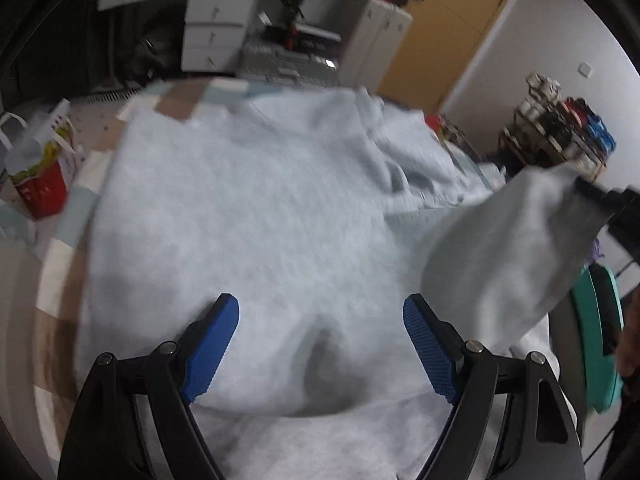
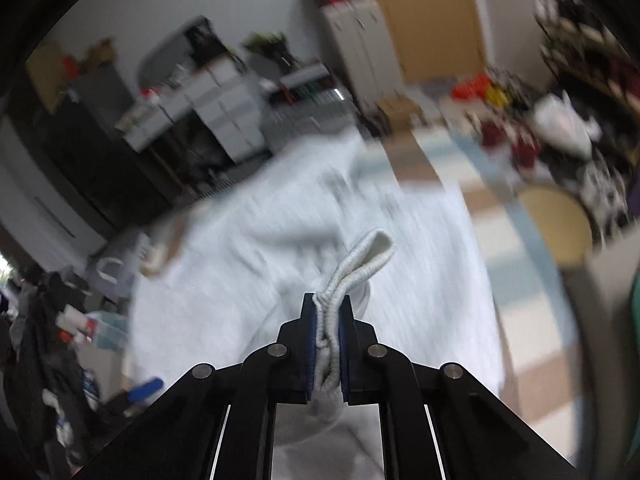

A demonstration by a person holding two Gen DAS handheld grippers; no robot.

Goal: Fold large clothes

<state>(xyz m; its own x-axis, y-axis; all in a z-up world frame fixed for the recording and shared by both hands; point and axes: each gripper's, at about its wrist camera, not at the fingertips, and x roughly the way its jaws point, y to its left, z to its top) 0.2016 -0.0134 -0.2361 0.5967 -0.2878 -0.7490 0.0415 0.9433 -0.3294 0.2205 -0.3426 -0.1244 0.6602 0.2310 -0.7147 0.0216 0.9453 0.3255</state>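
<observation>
A large pale grey sweatshirt point(image 1: 240, 220) lies spread over a checked surface, seen from the right wrist too point(image 2: 224, 248). My left gripper point(image 1: 320, 324) hovers open just above the cloth near its front hem, nothing between its blue pads point(image 1: 212, 356). My right gripper point(image 2: 327, 312) is shut on the ribbed cuff point(image 2: 360, 260) of a sleeve, which sticks out past the tips. In the left wrist view that sleeve point(image 1: 500, 248) hangs lifted at the right, its end held by the right gripper point(image 1: 592, 192).
A red and white bag point(image 1: 40, 176) stands at the left. Drawers point(image 1: 216, 32) and a cabinet point(image 1: 376, 40) line the far wall, a wooden door point(image 1: 452, 20) behind. A cluttered shoe rack point(image 1: 560, 128) is on the right, a round stool point(image 2: 556, 228) beside the checked mat point(image 2: 500, 240).
</observation>
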